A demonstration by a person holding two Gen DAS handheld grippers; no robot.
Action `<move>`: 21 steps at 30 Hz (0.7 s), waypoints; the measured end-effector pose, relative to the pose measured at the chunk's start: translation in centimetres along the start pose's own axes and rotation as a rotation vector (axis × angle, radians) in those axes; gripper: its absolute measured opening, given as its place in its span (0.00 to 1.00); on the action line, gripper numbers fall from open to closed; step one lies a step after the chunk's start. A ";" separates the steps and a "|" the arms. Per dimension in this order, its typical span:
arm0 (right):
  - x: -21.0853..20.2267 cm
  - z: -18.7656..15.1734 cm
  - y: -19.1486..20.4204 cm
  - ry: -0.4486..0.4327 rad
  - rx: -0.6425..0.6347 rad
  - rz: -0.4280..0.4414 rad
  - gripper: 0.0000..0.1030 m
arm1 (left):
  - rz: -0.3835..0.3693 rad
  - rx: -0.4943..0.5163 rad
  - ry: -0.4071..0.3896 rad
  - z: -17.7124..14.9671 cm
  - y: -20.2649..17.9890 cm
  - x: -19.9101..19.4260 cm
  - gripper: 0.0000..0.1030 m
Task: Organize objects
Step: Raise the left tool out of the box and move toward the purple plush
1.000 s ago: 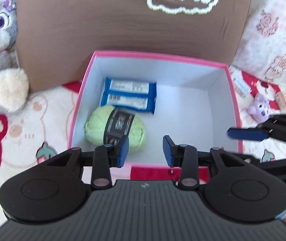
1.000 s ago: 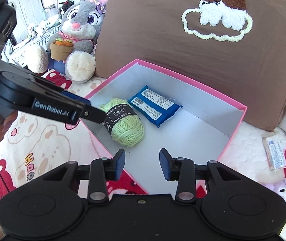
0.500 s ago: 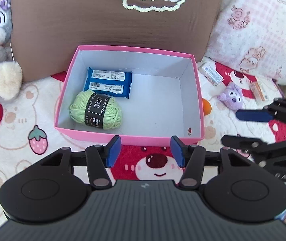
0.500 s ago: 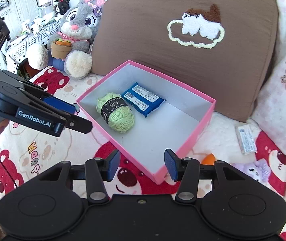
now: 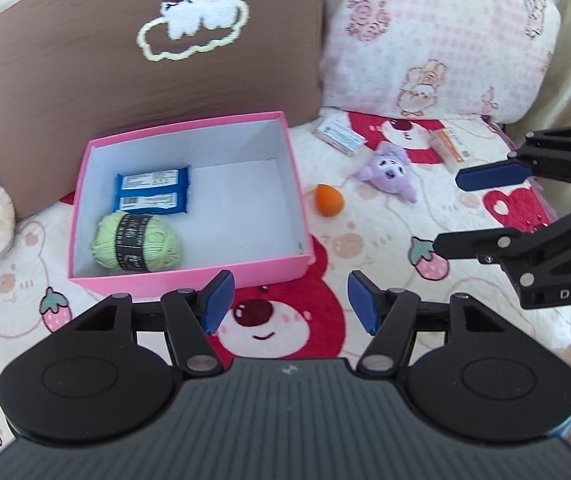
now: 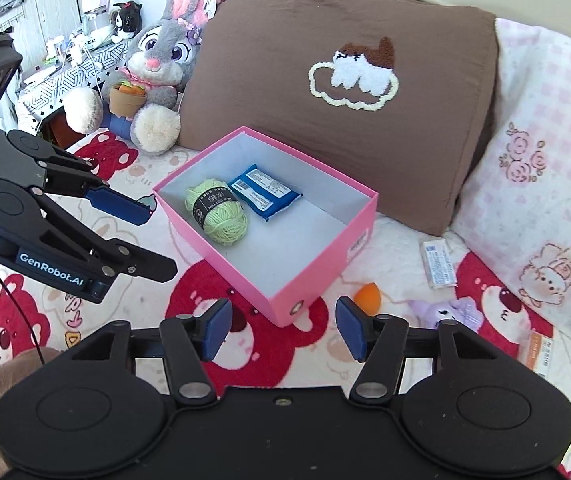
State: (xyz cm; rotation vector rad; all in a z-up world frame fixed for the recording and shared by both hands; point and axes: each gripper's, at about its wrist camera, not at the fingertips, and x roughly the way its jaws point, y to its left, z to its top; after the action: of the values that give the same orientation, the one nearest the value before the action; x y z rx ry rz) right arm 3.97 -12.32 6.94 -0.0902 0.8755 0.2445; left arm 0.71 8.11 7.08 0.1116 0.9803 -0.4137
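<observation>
Nearest the lens, the left claw (image 5: 289,300) and the right claw (image 6: 281,326) hang spread and empty over the bear-print blanket (image 5: 365,240), their jaws having just been opening. Beyond them the pink box (image 5: 189,274) holds a green yarn ball (image 5: 137,244) and a blue packet (image 5: 151,194). Beside the box lie an orange egg-shaped toy (image 5: 328,200), a purple plush (image 5: 389,170) and two small packs near the pillows. Likely next: centre the orange toy squarely between the pads before closing, as its rounded form may roll.

One pink box (image 5: 189,276), one yarn ball (image 5: 137,249), one blue packet (image 5: 152,194), two pillows (image 5: 85,60).
</observation>
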 end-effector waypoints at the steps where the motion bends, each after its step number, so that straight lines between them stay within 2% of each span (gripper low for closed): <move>1: -0.4 -0.3 -0.2 0.000 -0.001 -0.003 0.62 | -0.006 0.006 0.003 -0.1 -0.5 0.0 0.60; 12: -2.7 -3.8 -3.0 0.007 -0.067 -0.012 0.63 | -0.096 0.089 0.047 0.2 -5.5 1.2 0.60; 16: -3.0 -5.3 -4.2 -0.010 -0.086 -0.004 0.74 | -0.123 0.105 0.069 0.6 -7.1 2.3 0.63; 21: -2.2 -7.0 -5.5 0.027 -0.152 -0.041 0.74 | -0.134 0.133 0.106 1.2 -8.9 3.9 0.63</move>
State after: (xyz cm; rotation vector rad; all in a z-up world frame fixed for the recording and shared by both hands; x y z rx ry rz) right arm -1.25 -19.23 4.03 -0.2533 0.8808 0.2724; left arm 0.12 -1.48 5.40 0.1905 1.0681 -0.6016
